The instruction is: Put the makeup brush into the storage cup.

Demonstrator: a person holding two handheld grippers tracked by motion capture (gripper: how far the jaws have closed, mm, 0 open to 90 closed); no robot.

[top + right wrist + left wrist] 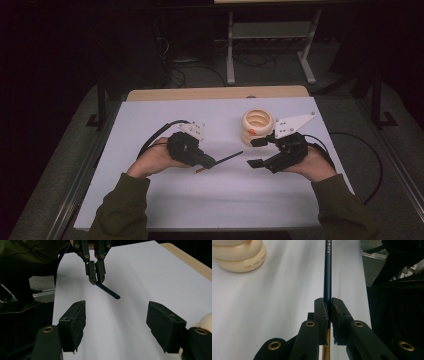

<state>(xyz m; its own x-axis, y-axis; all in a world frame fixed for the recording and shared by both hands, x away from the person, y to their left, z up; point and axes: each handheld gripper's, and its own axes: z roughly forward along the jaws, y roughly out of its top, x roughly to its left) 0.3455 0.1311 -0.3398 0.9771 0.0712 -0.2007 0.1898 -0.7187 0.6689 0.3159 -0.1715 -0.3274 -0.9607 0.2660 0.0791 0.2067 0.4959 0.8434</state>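
— What's that stick made of?

— The pencil (327, 272) in my left gripper (328, 312) looks glossy, dark lacquer, gold-coloured near its end. My jaw pads look rough and matt, like black foam.

— And the table?

— The table top (210, 195) is smooth, matt white, with a wooden far edge. The cream ringed holder (257, 125) looks like smooth plastic.

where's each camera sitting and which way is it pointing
High view: above the person's side, looking forward and down on the white table; both forearms, left claw, right claw.
Left gripper view: rides the left claw, looking along its jaws, shut on the dark pencil.
Right gripper view: rides the right claw, jaws apart, facing the left claw.
Shared: all three show the pencil; each also shows the cream ring stack.
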